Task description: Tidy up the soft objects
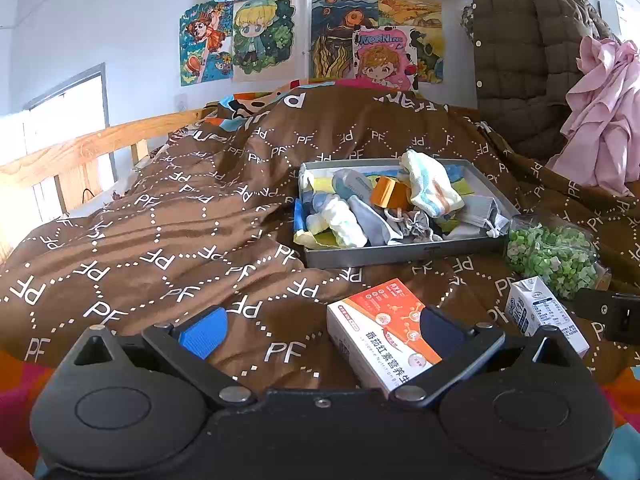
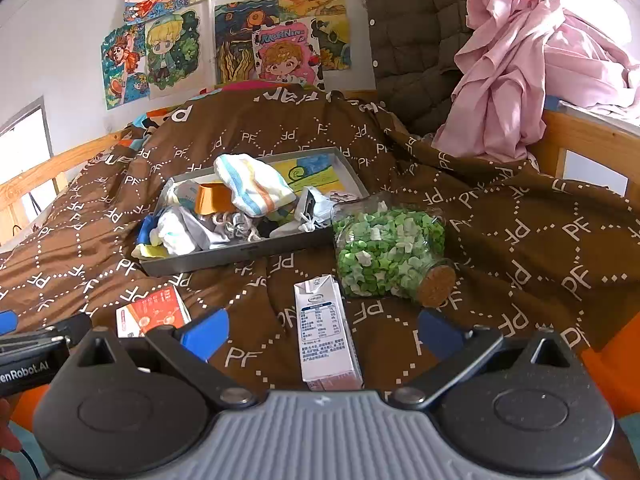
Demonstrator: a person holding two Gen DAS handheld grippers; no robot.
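A shallow grey tray lies on the brown bedspread, filled with rolled socks, small cloths and pouches. On top sit a striped white cloth and an orange roll. My left gripper is open and empty, low over the bedspread, with an orange-and-white box by its right finger. My right gripper is open and empty too, with a white milk carton lying between its fingers, untouched.
A corked jar of green paper stars lies on its side right of the tray. A brown quilted jacket and pink cloth are heaped at the back right. A wooden bed rail runs along the left.
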